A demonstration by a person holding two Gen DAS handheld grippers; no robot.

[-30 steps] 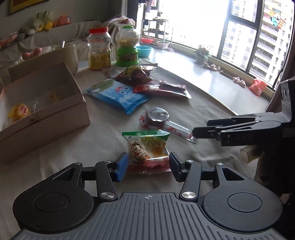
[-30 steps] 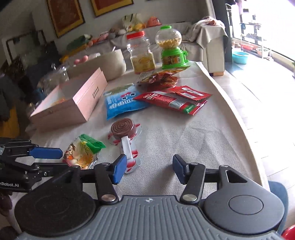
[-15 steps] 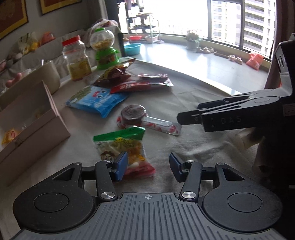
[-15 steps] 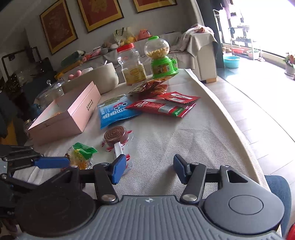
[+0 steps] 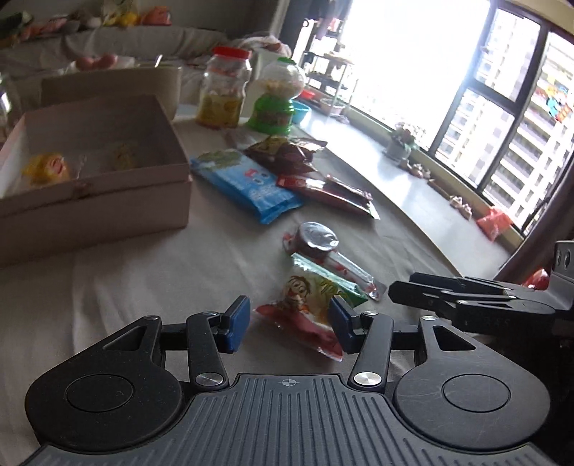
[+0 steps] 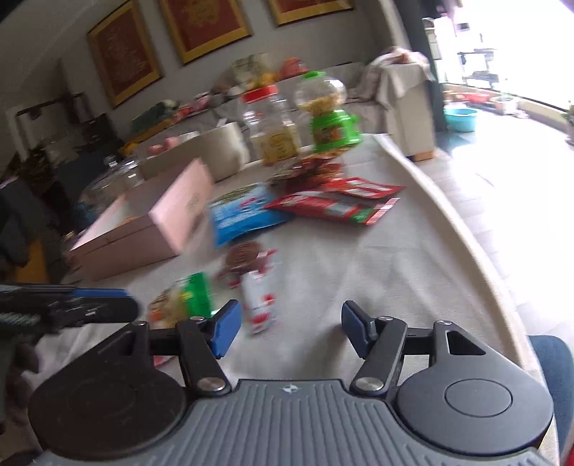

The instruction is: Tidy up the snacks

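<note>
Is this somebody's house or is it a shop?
Most likely a house, a living room. There is a sofa with a throw, framed pictures on the wall, and a big window facing apartment towers. Snacks lie loose on a cloth-covered table, not on shop shelves.

Cloth-covered table [image 5: 125, 279]: open box [image 5: 107, 200] left; jar [image 5: 224, 89], green dispenser [image 5: 276, 96] far; blue packet [image 5: 247, 186], red packets [image 5: 326, 190], lollipop [image 5: 319, 243], cartoon snack bag [image 5: 308, 301] near.

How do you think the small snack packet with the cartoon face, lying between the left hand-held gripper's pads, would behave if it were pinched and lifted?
The snack packet looks like thin crinkled film, so it would probably flex and sag rather than stay stiff. It seems small and puffy, so likely light. Its glossy wrapper could slip in the left hand-held gripper, whose pads are open around it.
</note>
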